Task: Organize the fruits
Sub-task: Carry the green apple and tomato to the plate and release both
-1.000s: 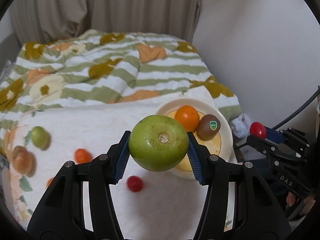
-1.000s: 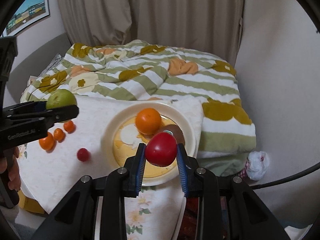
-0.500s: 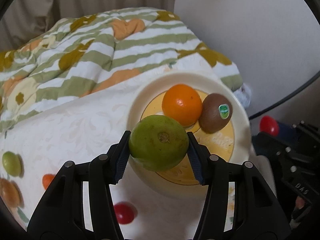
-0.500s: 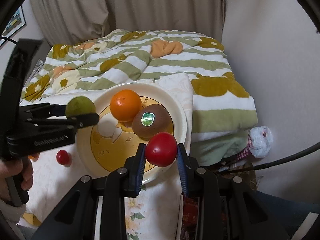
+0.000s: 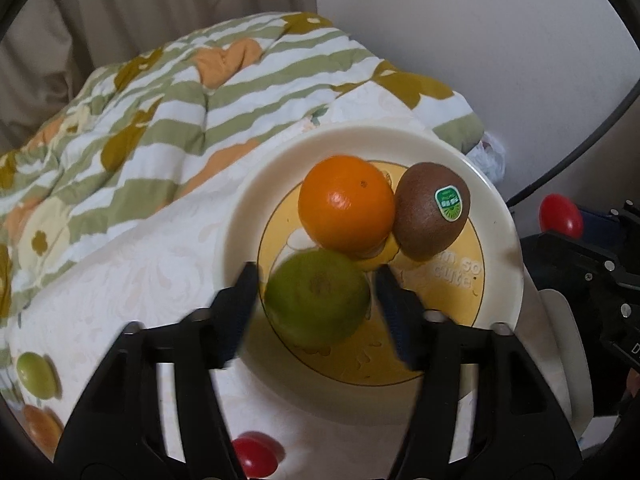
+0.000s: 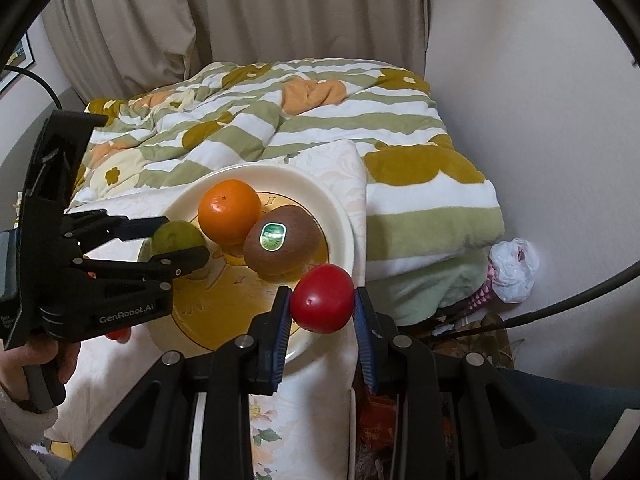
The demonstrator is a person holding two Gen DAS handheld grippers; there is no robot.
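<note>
A bed fills the room under a green-striped, flower-printed quilt, with beige curtains behind it and a plain wall to the right. A pale embossed cloth lies over the near end of the bed, and the cream plate with its yellow centre sits on that cloth.

The plate now holds three fruits. The orange and the kiwi, with its green sticker, lie touching at the far side. The green fruit rests just in front of the orange, and this is the change: a second ago the left claw carried it clamped above the cloth, and its jaws have just been opening, so the pads now stand clear on either side with the fruit between them. That reads as a finished placement, one more fruit sorted.

The right claw is closed on a red tomato, held above the near rim of the plate, likely next to go down.

Off the plate, on the cloth, remain a small green fruit, a small orange fruit and a small red one, so the sorting looks roughly half done.
</note>
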